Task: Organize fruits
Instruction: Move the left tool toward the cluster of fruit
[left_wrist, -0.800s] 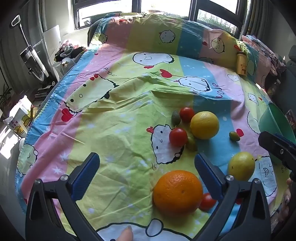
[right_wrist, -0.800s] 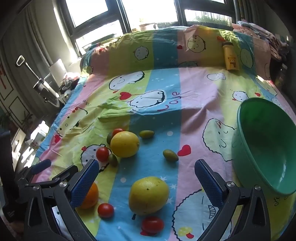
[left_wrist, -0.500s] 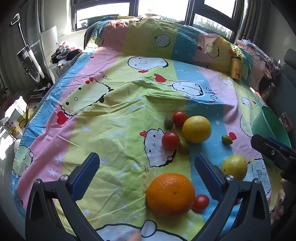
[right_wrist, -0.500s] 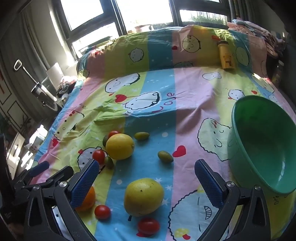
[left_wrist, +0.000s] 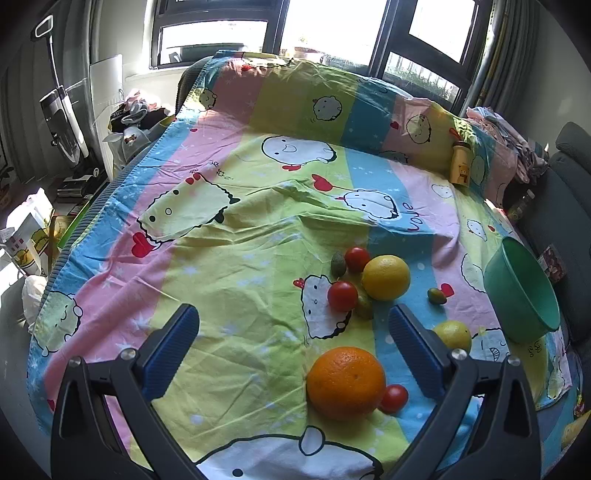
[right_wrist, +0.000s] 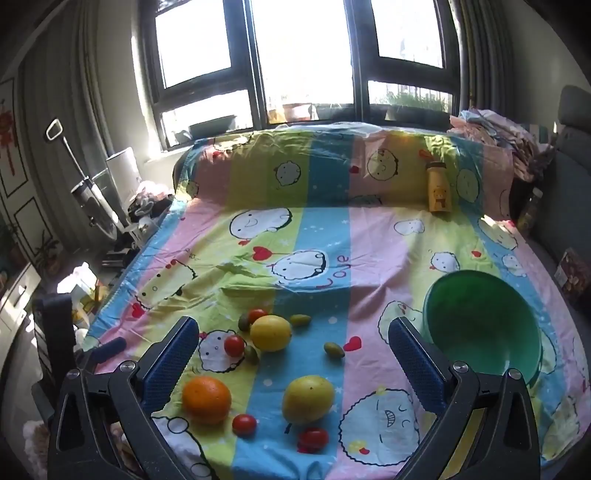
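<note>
- so far nothing is sorted; the green bowl (right_wrist: 484, 325), right of frame, looks empty
- left gripper (left_wrist: 293, 345) and right gripper (right_wrist: 291, 354) both spread wide, holding nothing
- orange (right_wrist: 206, 399), lower left; yellow lemon (right_wrist: 308, 398) centre; small red tomatoes (right_wrist: 244, 424) loose on the bedsheet (right_wrist: 314, 236)
</note>
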